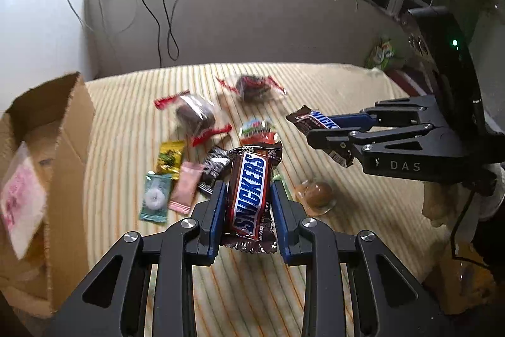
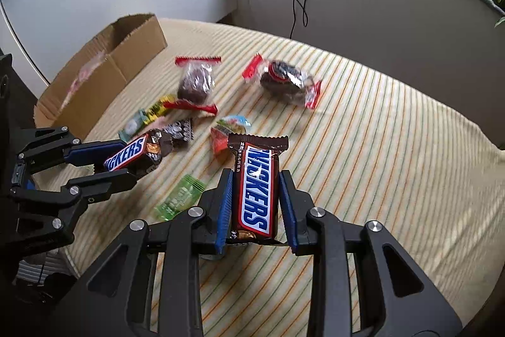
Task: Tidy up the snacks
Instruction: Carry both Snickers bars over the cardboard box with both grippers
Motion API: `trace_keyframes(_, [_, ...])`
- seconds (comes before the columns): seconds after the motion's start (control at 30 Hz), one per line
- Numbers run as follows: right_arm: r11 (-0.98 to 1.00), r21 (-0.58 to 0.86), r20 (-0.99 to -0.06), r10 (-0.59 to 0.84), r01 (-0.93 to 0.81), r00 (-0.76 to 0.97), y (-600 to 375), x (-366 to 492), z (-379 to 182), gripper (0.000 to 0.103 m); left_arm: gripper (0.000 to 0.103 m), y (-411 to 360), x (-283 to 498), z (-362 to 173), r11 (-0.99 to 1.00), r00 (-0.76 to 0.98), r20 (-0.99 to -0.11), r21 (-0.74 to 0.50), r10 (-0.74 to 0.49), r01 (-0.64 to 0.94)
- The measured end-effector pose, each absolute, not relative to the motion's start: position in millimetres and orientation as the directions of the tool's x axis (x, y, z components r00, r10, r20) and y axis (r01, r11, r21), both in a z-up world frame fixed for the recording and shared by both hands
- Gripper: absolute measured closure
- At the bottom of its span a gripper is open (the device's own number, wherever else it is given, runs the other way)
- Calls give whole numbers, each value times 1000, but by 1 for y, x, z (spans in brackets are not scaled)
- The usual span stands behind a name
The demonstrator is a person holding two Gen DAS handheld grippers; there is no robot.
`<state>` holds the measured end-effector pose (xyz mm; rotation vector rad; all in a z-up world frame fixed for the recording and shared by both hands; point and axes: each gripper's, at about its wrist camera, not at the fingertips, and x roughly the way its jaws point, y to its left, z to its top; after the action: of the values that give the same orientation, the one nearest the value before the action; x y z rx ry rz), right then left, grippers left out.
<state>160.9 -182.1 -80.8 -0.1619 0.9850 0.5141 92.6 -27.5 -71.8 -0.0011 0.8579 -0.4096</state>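
Two Snickers bars are held above the striped cloth. My left gripper is shut on one Snickers bar, which stands lengthwise between the blue pads. My right gripper is shut on the other Snickers bar, held the same way. Each shows in the other view: the right gripper with its bar at the right, the left gripper with its bar at the left. An open cardboard box stands at the left with a pink and white packet inside.
Loose snacks lie on the striped cloth: two clear brownie packs, several small candies, a jelly cup and a green packet. Cables hang on the wall behind. Plants stand on the ledge.
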Motion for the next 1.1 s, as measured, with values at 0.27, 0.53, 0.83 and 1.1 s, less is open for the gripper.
trace_keyframes(0.27, [850,84,-796,372,-520,478,-162,150,-52,73,76,1,85,-48,934,638,-688,-183,-345,307])
trace_keyframes(0.53, [822,87,-773,412,-563,482,-123,153,-35,73,76,50,72,-36,963,699,-662,-162,-269,216])
trace_keyframes(0.83, [775,82,-755,458,-626,469,-62,167,-20,73,76,109,64,-37,984,732,-660,-155,-169,88])
trace_keyframes(1.1, [732,65,-762,476,-679,440,-3,180,-20,73,76,147,58,-42,989,740,-665,-147,-102,4])
